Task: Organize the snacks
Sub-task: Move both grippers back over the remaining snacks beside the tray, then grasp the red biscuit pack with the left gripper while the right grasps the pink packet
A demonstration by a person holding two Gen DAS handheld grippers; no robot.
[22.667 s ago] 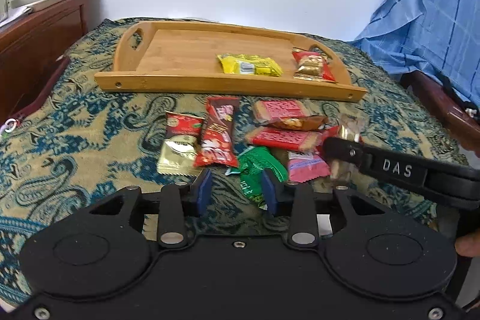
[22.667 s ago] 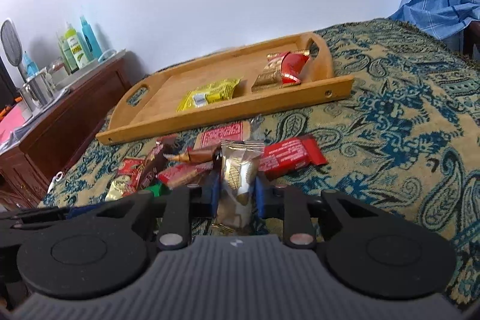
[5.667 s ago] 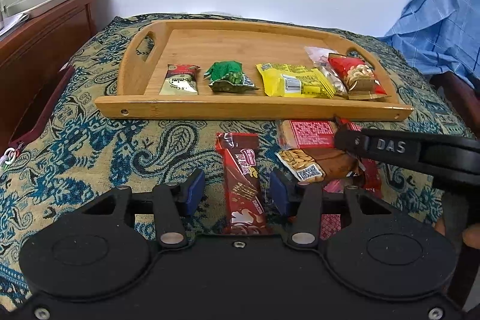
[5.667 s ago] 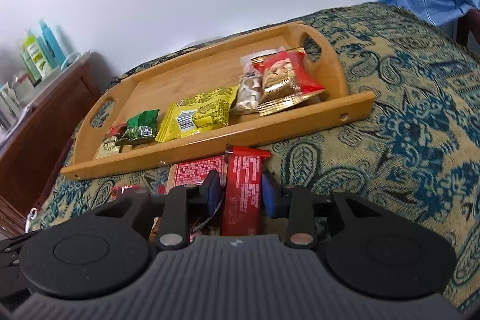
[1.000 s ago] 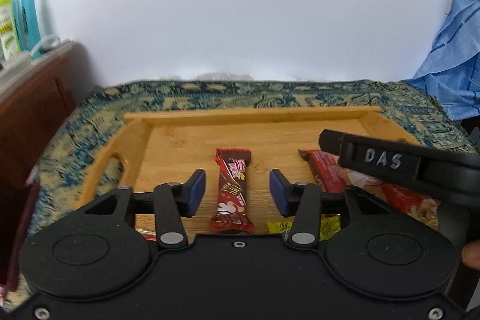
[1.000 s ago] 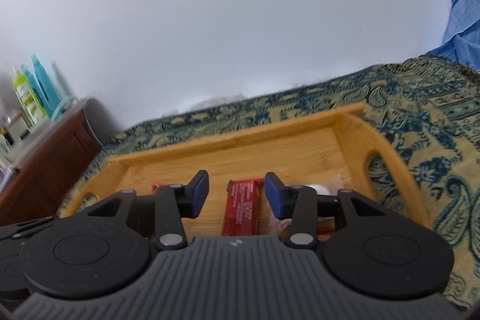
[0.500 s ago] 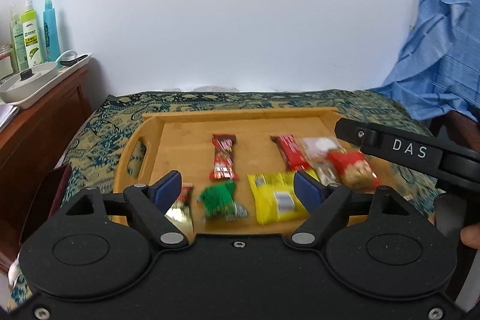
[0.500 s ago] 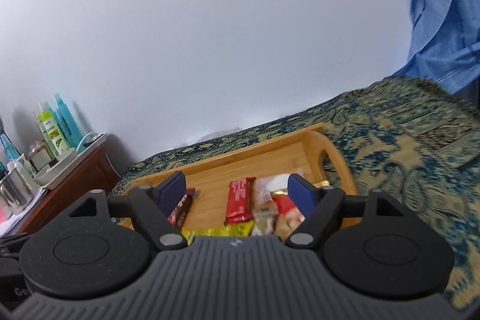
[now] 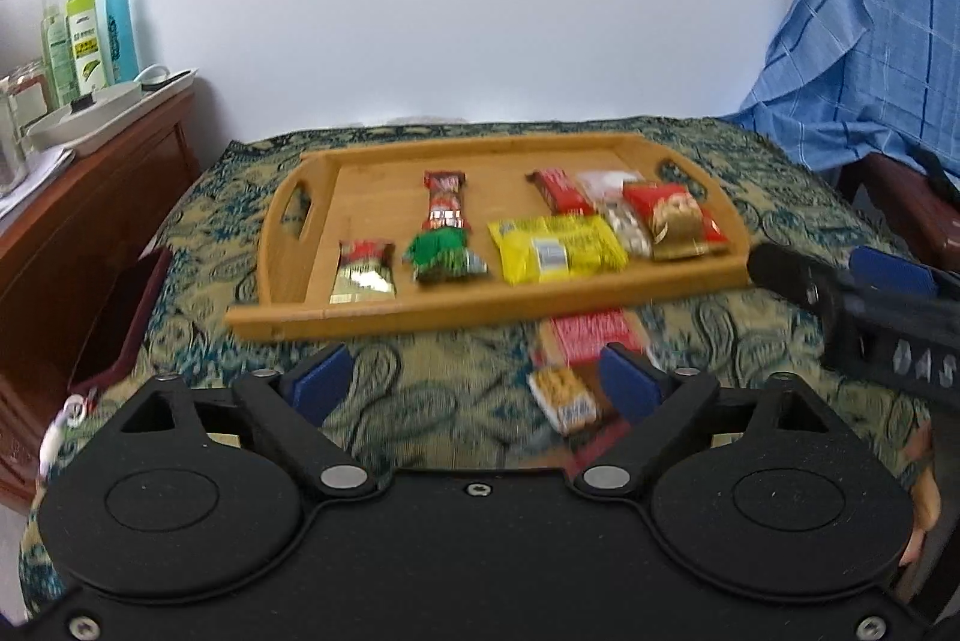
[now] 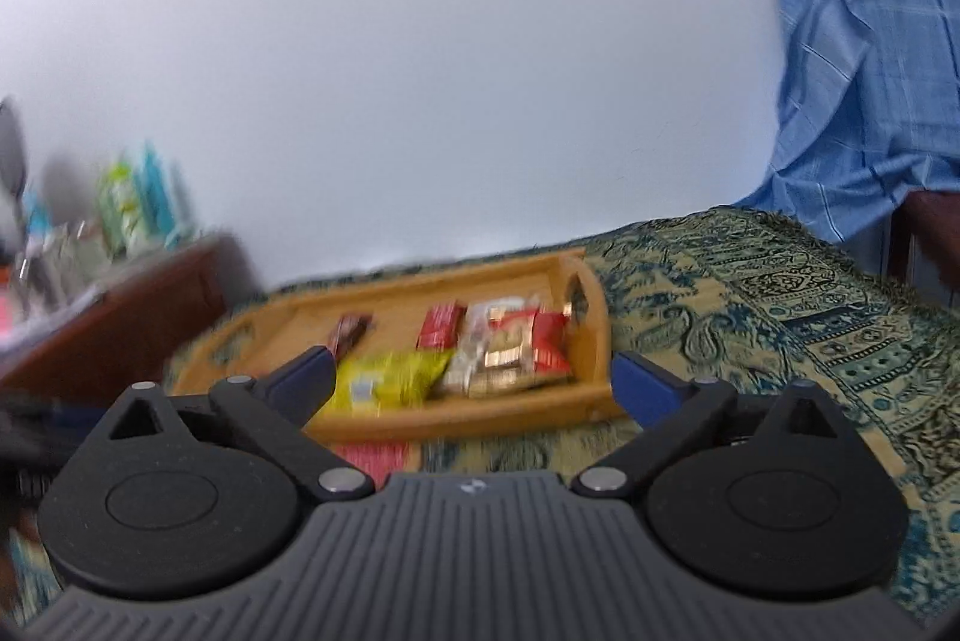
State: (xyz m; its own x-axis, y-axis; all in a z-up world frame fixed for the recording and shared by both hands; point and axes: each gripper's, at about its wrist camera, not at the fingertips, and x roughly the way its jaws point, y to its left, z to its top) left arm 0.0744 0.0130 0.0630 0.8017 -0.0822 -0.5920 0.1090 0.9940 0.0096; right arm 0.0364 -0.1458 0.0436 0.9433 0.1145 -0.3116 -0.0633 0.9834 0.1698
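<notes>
Over the left wrist camera, my left gripper [image 9: 474, 380] is pulling back from the wooden tray [image 9: 480, 308], jaws widening with nothing between them; the brown bar [image 9: 445, 203] I carried a second ago is lying in the tray now. Two packets [image 9: 579, 365] are waiting on the cloth. From the right wrist camera, my right gripper [image 10: 474, 380] is spreading wide and empty too, its red bar [image 10: 441, 326] dropped beside the other snacks.

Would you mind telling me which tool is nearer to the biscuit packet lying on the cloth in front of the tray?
Left. The left tool is opening right over the biscuit packet; the right tool sits off to its right, nearer the tray.
</notes>
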